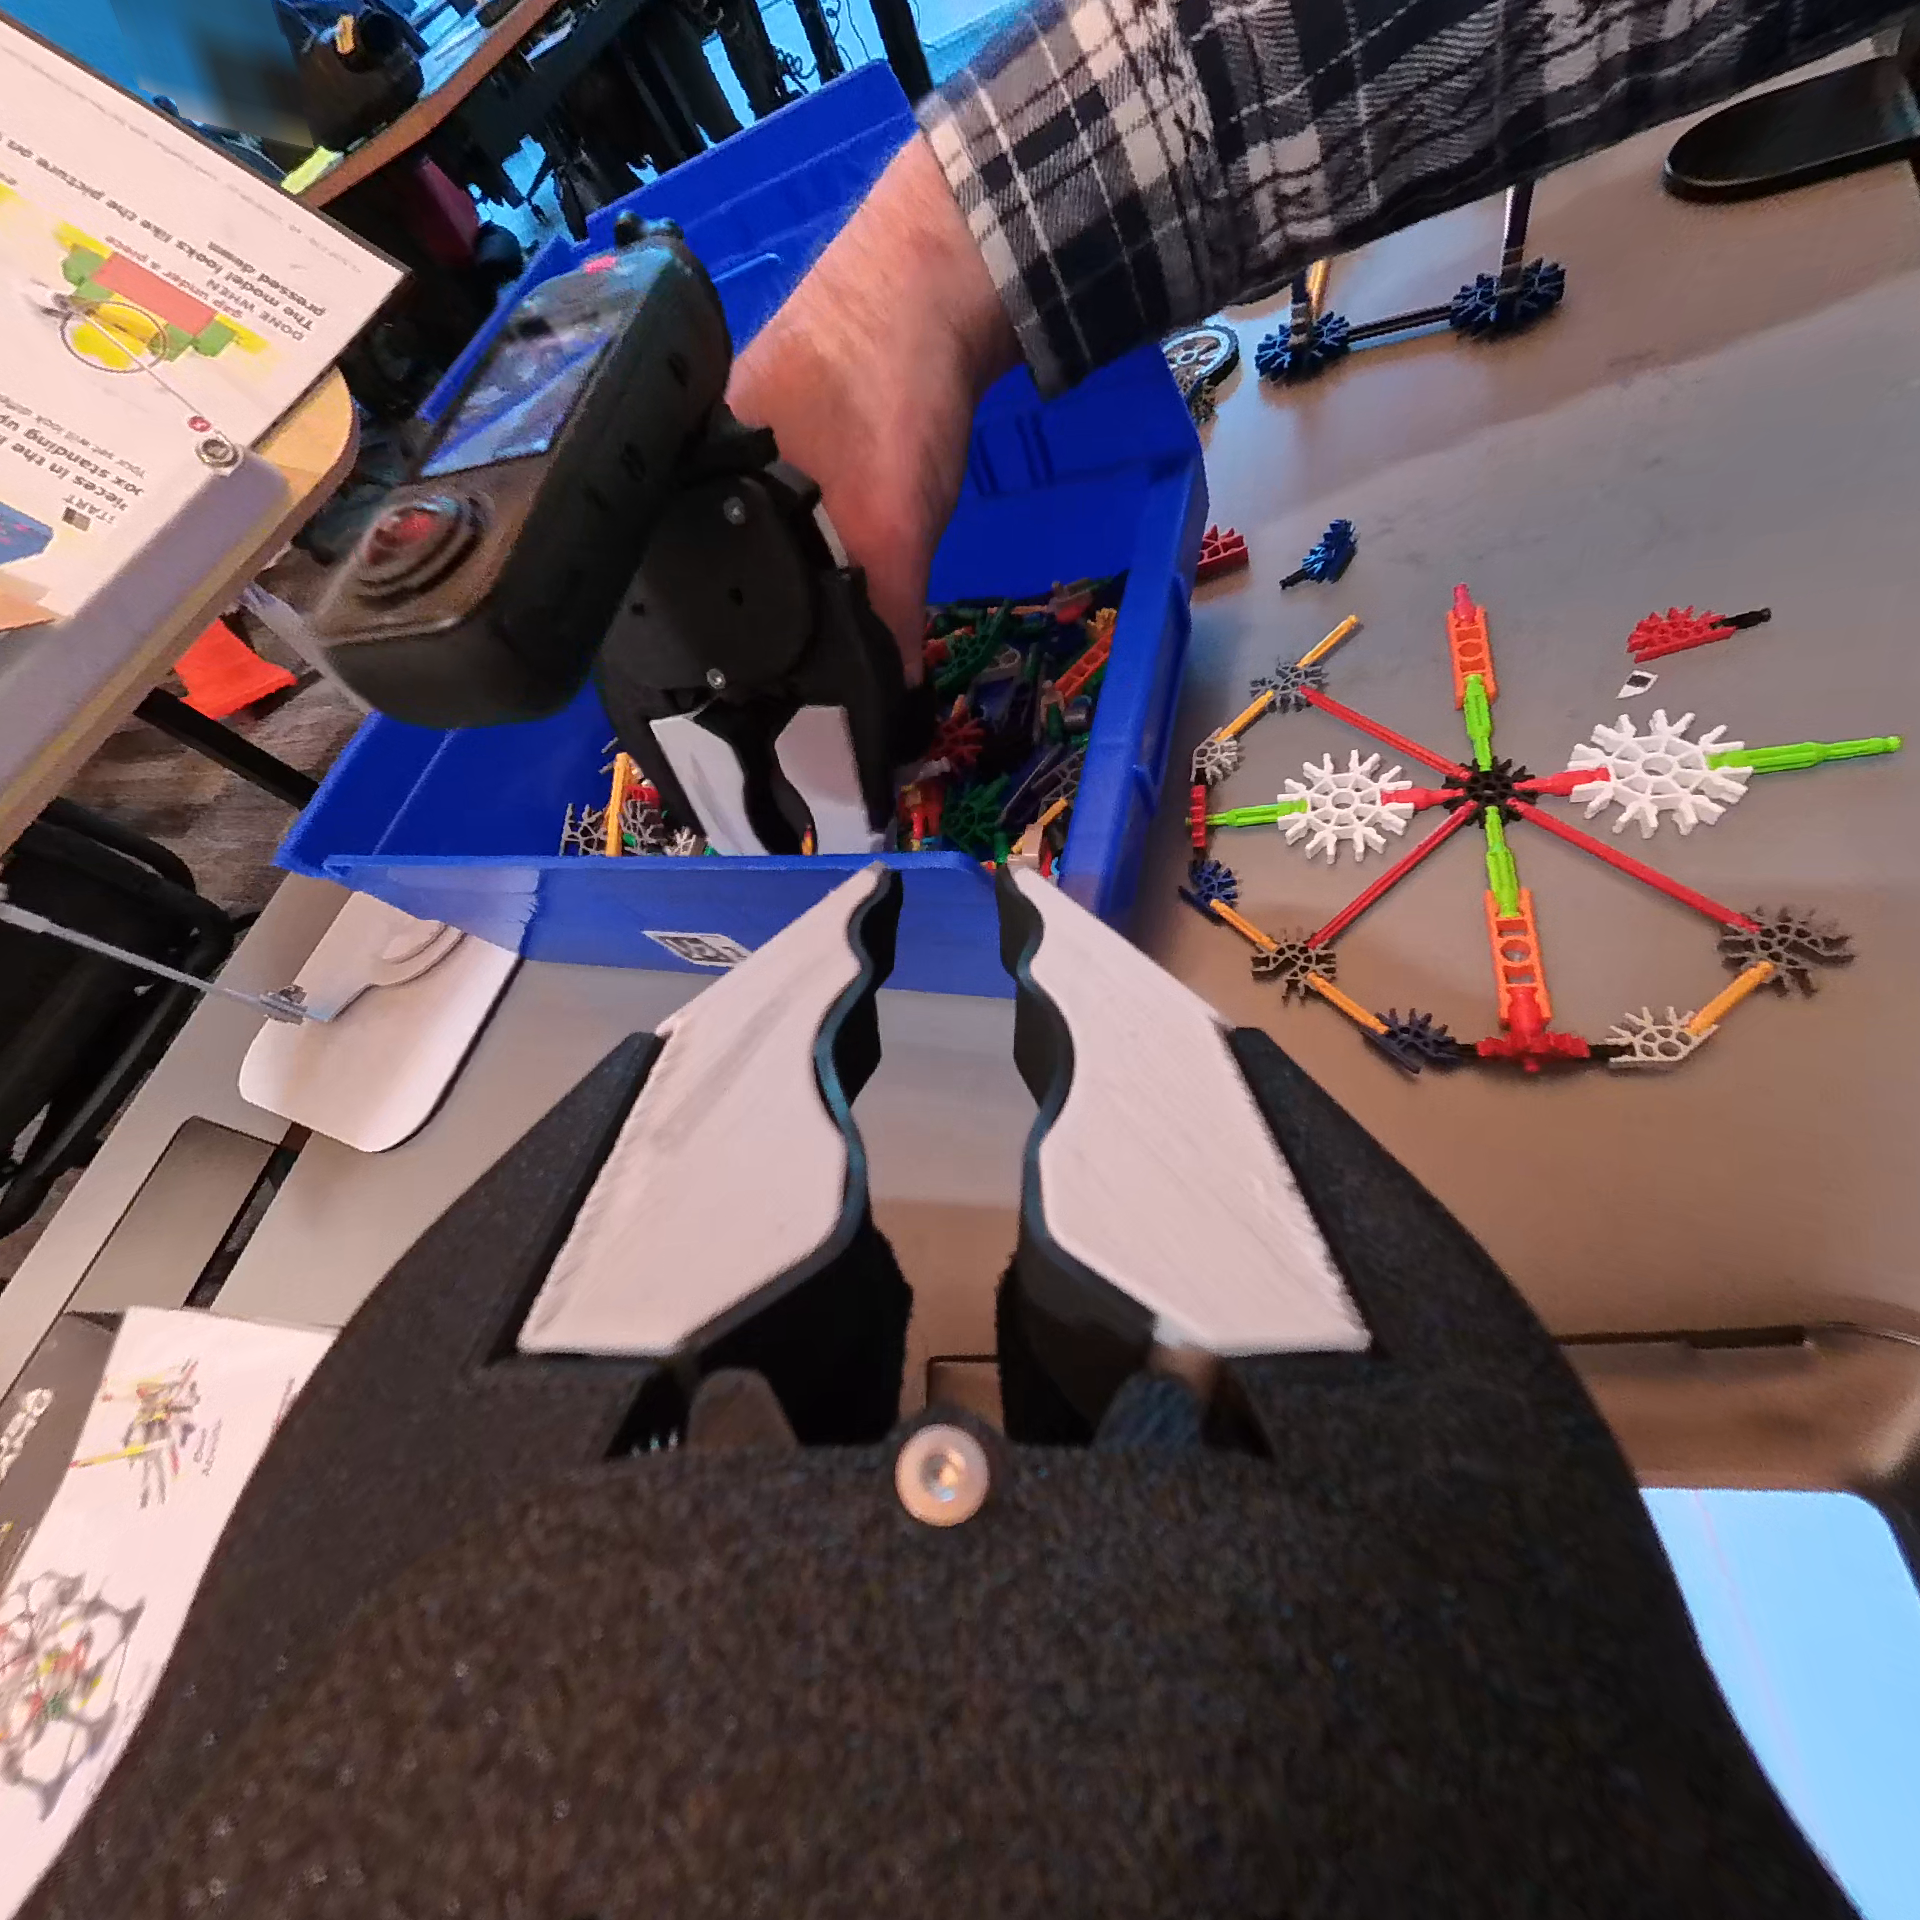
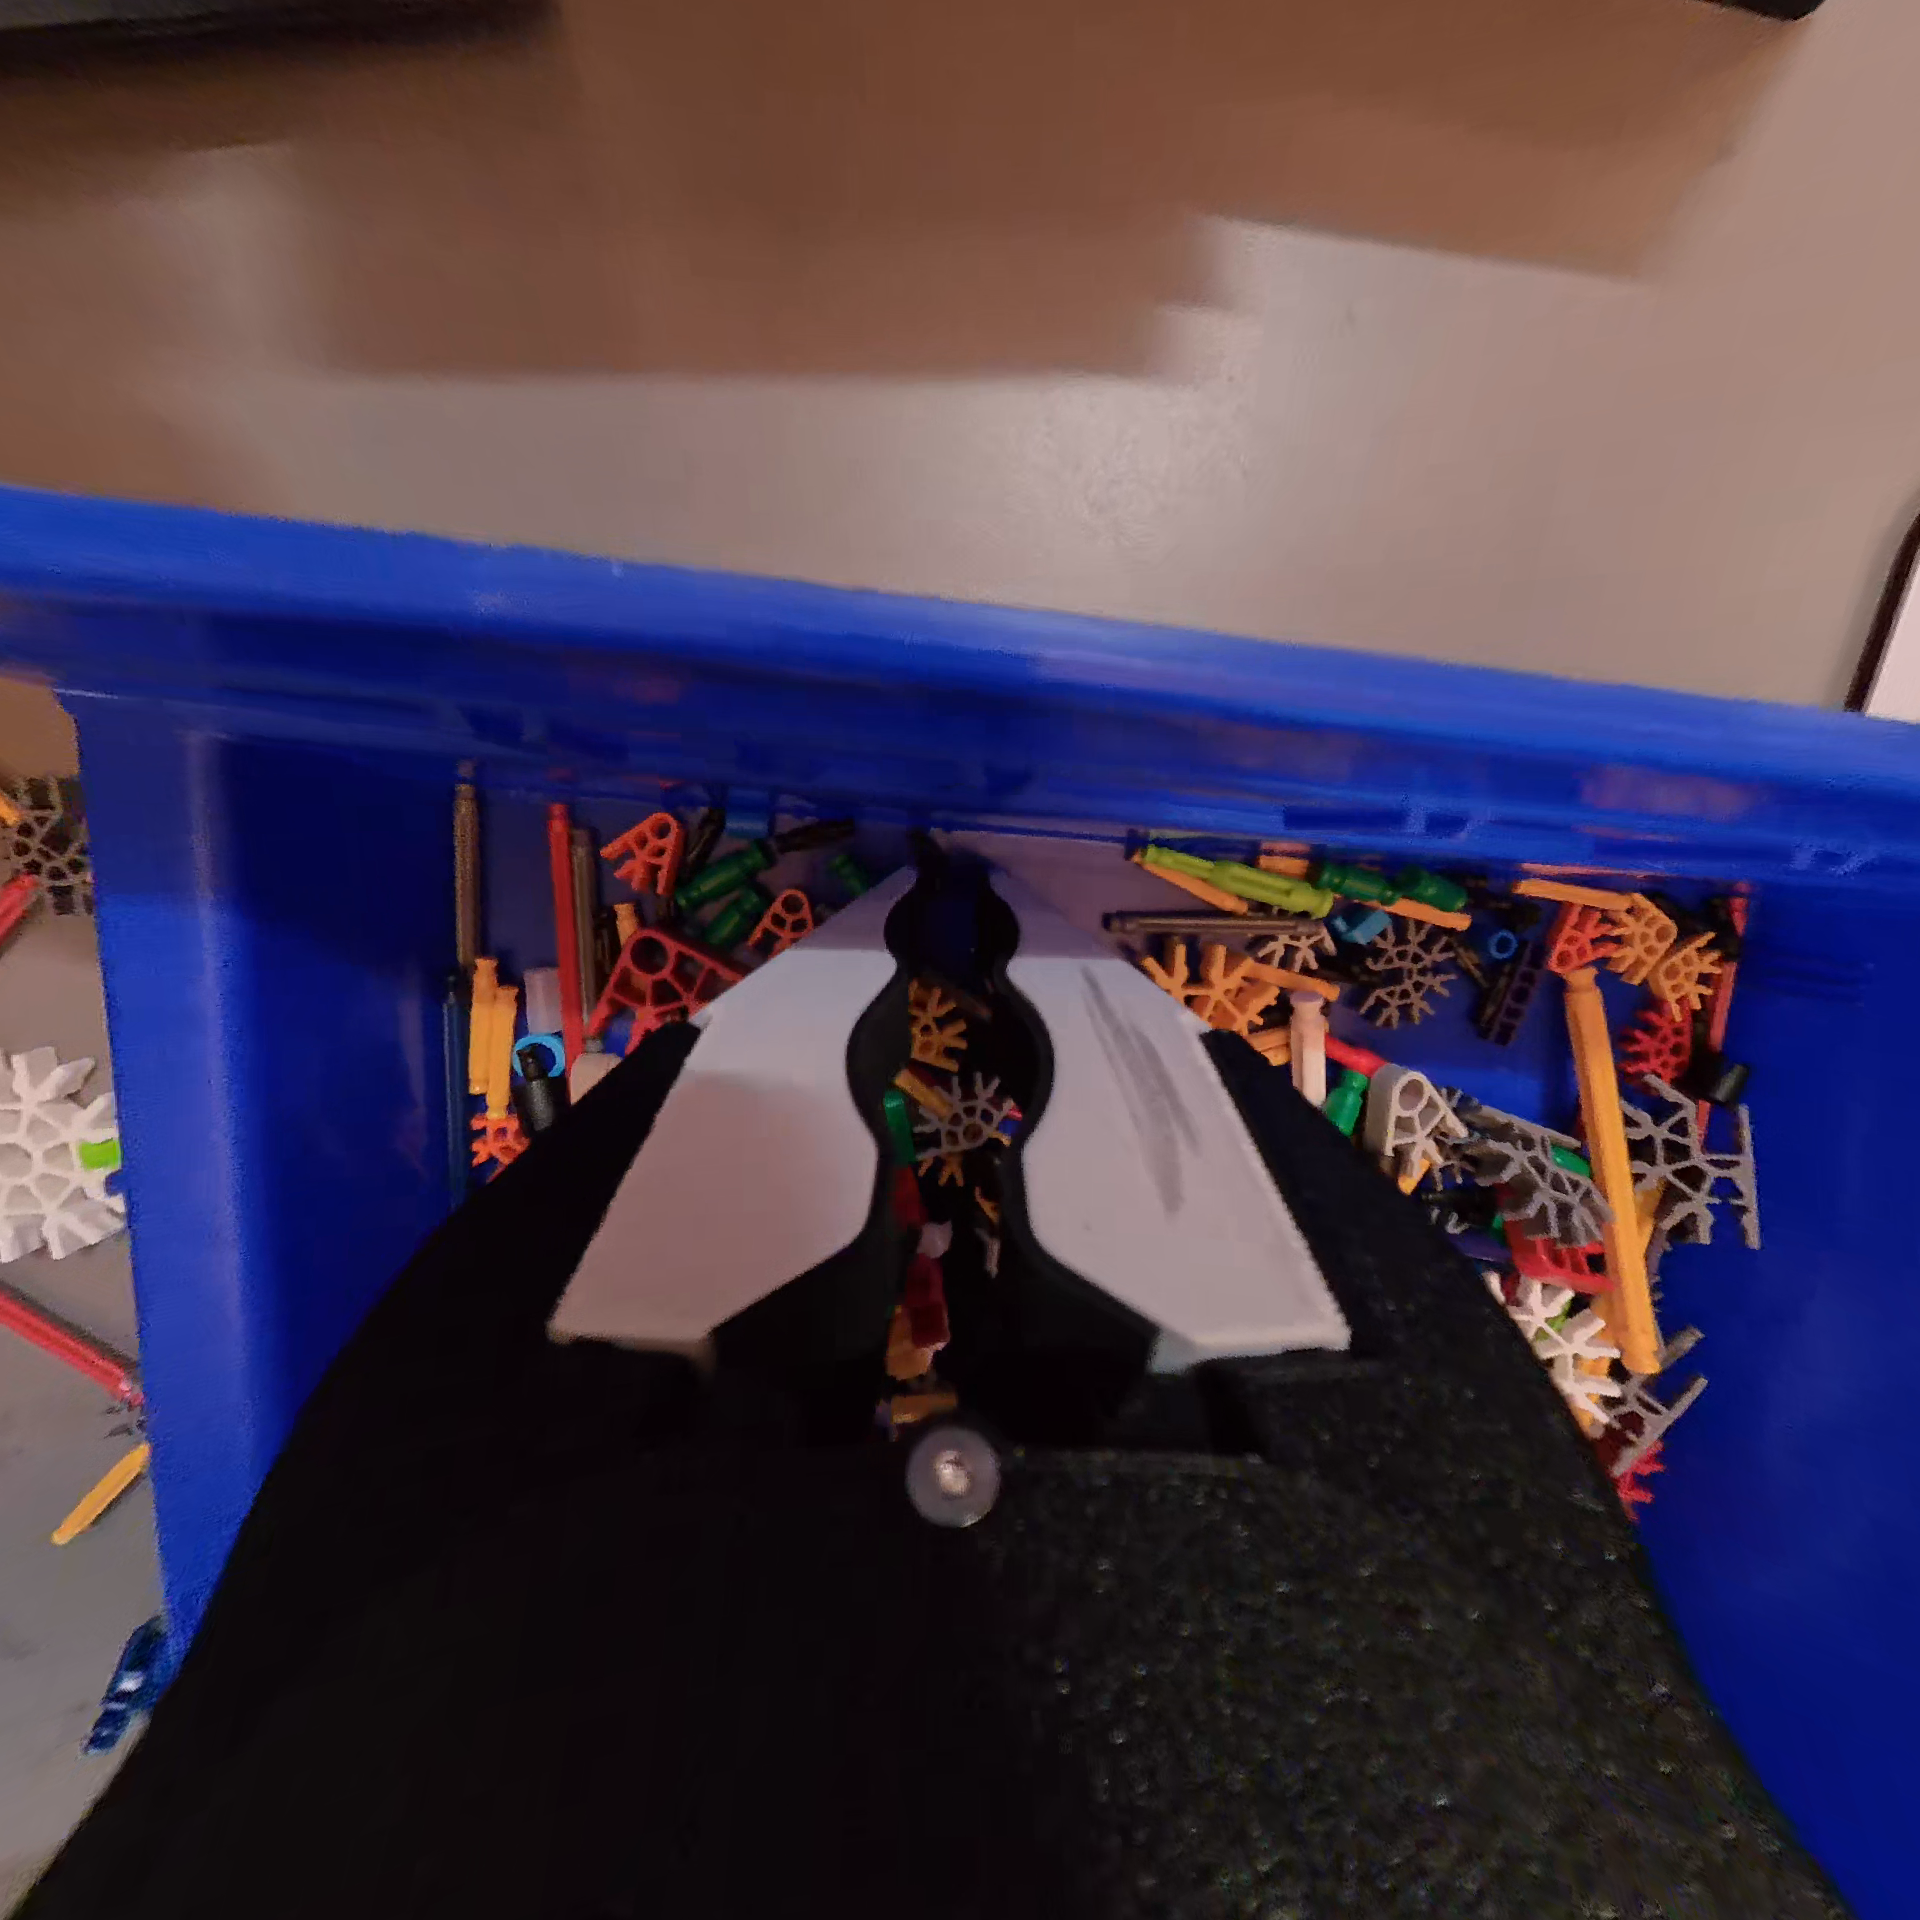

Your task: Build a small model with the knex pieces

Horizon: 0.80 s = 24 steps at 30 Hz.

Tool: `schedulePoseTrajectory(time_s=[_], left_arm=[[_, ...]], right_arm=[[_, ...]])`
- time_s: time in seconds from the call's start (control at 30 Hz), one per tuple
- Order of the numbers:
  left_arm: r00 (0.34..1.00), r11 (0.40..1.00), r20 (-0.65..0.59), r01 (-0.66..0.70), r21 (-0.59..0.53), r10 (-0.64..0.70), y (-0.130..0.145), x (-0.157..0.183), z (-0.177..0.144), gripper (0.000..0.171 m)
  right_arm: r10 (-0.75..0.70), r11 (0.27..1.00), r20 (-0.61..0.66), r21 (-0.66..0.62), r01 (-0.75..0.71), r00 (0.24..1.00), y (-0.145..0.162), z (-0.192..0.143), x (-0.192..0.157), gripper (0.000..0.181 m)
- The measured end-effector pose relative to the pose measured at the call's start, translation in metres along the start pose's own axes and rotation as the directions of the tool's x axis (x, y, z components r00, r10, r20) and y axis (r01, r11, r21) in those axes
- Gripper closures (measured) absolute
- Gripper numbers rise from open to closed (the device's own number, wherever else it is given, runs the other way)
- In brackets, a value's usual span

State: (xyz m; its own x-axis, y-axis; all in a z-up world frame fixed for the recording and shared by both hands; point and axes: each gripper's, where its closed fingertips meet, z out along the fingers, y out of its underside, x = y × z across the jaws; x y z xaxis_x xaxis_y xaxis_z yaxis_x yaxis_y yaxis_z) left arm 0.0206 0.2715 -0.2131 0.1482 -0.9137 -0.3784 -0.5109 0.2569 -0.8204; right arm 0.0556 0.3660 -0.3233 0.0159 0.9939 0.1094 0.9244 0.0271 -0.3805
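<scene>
One blue bin (image 1: pixel 748 914) of many small building pieces (image 2: pixel 1226 987): right gripper (image 2: pixel 951 868) reaches inside it, tips nearly together, grip unclear; left gripper (image 1: pixel 945 883), slightly apart and empty, hovers just outside it.

Blue bin (image 1: pixel 831 914), black-and-white plaid sleeve (image 1: pixel 1299 135), multicoloured pieces (image 2: pixel 1455 1039).

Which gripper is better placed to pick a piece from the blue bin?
Probably the right gripper: its fingertips are down inside the blue bin, just above the loose pieces. The left gripper hovers outside the bin's near wall, over the table.
</scene>
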Motion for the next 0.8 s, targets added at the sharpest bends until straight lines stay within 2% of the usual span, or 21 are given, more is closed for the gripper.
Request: schedulePoseTrajectory(time_s=[0.03, 0.13, 0.23, 0.33, 0.63, 0.8], left_arm=[[1.000, 1.000, 0.006, 0.003, 0.005, -0.003, -0.001, -0.002, -0.001, 0.154], [1.000, 0.999, 0.020, 0.020, 0.027, -0.020, -0.004, -0.007, -0.006, 0.154], [0.999, 0.999, 0.031, 0.031, 0.043, -0.032, -0.006, -0.011, -0.010, 0.154], [0.999, 0.998, 0.036, 0.033, 0.051, -0.035, -0.007, -0.013, -0.012, 0.154], [0.999, 0.997, 0.044, 0.025, 0.068, -0.028, -0.012, -0.012, -0.016, 0.154], [0.999, 0.997, 0.043, 0.030, 0.065, -0.032, -0.010, -0.013, -0.015, 0.154]], right_arm=[[-0.013, 1.000, -0.011, -0.006, 0.012, 1.000, 0.000, 0.000, 0.000, 0.176], [-0.046, 0.999, -0.042, -0.029, 0.045, 0.998, 0.000, -0.001, -0.001, 0.178], [-0.018, 1.000, -0.033, -0.022, 0.017, 0.999, 0.000, -0.003, -0.003, 0.180], [0.011, 0.999, -0.078, -0.034, -0.014, 0.997, 0.004, -0.009, 0.004, 0.181], [0.072, 0.997, -0.101, 0.037, -0.068, 0.992, 0.001, -0.044, 0.000, 0.181], [0.104, 0.989, -0.099, 0.118, -0.092, 0.990, -0.003, -0.064, -0.002, 0.181]])
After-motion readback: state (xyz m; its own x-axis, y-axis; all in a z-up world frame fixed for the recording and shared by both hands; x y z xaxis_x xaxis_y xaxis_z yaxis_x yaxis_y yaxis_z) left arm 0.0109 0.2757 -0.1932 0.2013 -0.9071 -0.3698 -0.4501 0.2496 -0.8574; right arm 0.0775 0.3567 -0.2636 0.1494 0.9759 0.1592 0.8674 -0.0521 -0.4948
